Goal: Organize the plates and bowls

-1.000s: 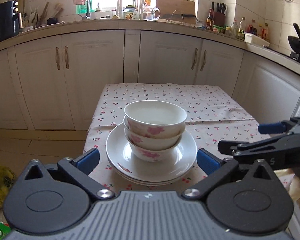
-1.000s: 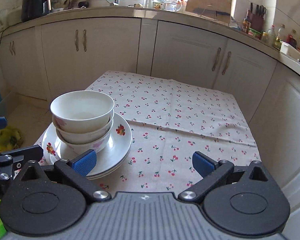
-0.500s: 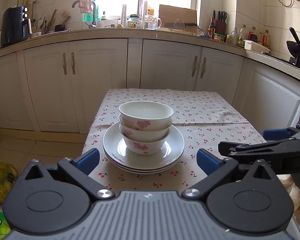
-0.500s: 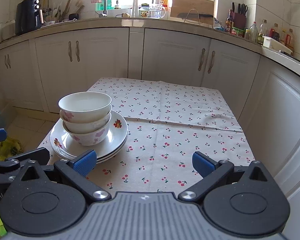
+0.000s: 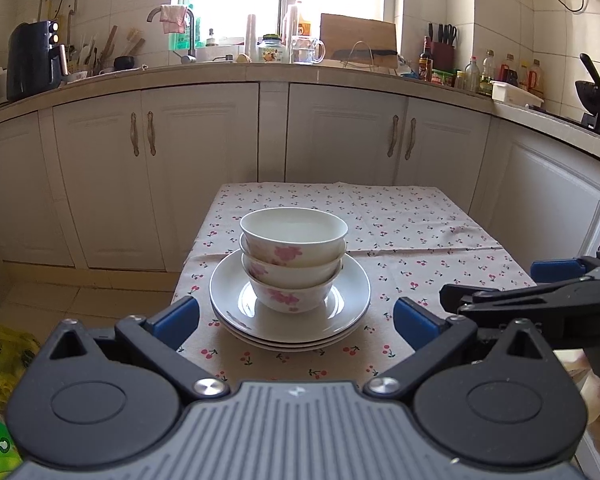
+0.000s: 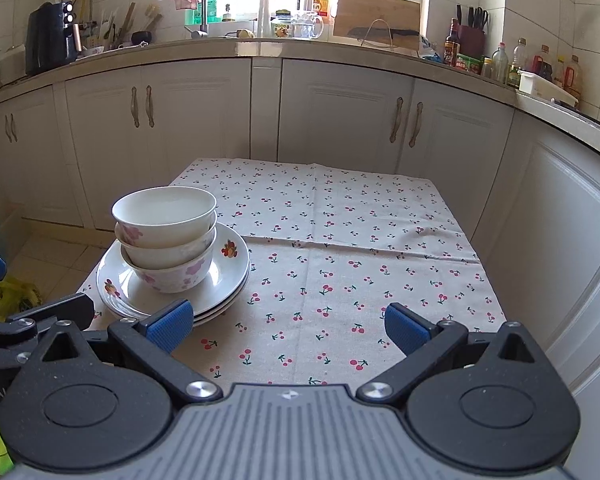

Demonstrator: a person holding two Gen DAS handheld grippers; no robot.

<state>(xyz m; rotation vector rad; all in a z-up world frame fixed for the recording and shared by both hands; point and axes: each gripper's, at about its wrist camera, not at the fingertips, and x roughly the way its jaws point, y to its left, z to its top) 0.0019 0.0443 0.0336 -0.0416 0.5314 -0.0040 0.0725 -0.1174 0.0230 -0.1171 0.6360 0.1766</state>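
Three white bowls with pink flowers [image 5: 293, 258] stand nested on a stack of white plates [image 5: 354, 292] at the near left of the cherry-print table [image 5: 400, 220]. The bowls [image 6: 166, 242] and plates [image 6: 228, 268] also show in the right wrist view. My left gripper [image 5: 296, 322] is open and empty, just short of the plates. My right gripper [image 6: 286, 326] is open and empty over the cloth, to the right of the stack. The right gripper also shows at the right edge of the left wrist view [image 5: 540, 296].
White cabinets [image 5: 340, 136] stand behind and to the right of the table. The counter [image 5: 260, 68] holds a tap, jars, a cutting board, bottles and an air fryer [image 5: 34, 60]. A yellow bag [image 5: 0, 360] lies on the floor at left.
Both grippers have drawn back and up from the stack, so the bowls and plates look smaller and farther. The stack has not moved. Both grippers stay open.
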